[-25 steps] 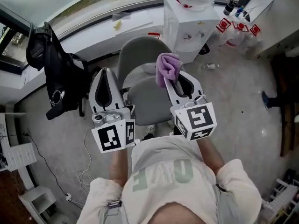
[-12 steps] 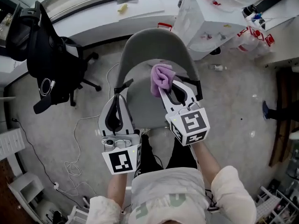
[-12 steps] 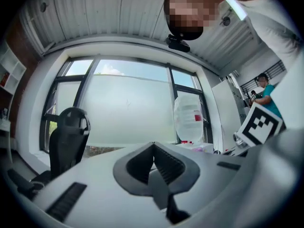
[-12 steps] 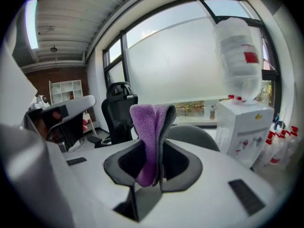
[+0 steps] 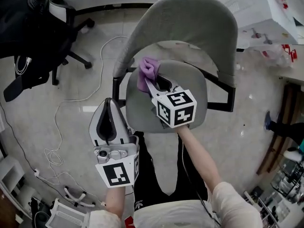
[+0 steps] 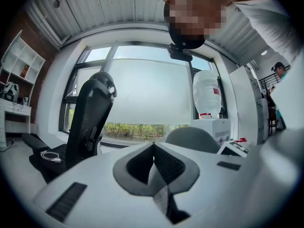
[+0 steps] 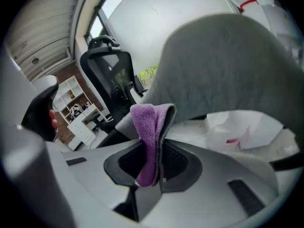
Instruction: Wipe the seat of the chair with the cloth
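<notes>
R gripper (image 5: 151, 81) clenched on folded purple fleecy cloth (image 5: 145, 70); cloth sticks out past the tips, at rear-left edge of grey padded chair seat (image 5: 194, 87), just below curved grey backrest (image 5: 190, 18); contact w/ seat can't be told. L gripper (image 5: 109, 103) jaws closed together, nothing betw. them; held off seat's front-left corner, over pale floor (image 5: 61, 103).

Floor (image 5: 251, 132) carries grey chair (image 5: 190, 27) directly under right jaws; black office chair (image 5: 28, 32) and white cable (image 5: 101, 61) beyond left jaws.
</notes>
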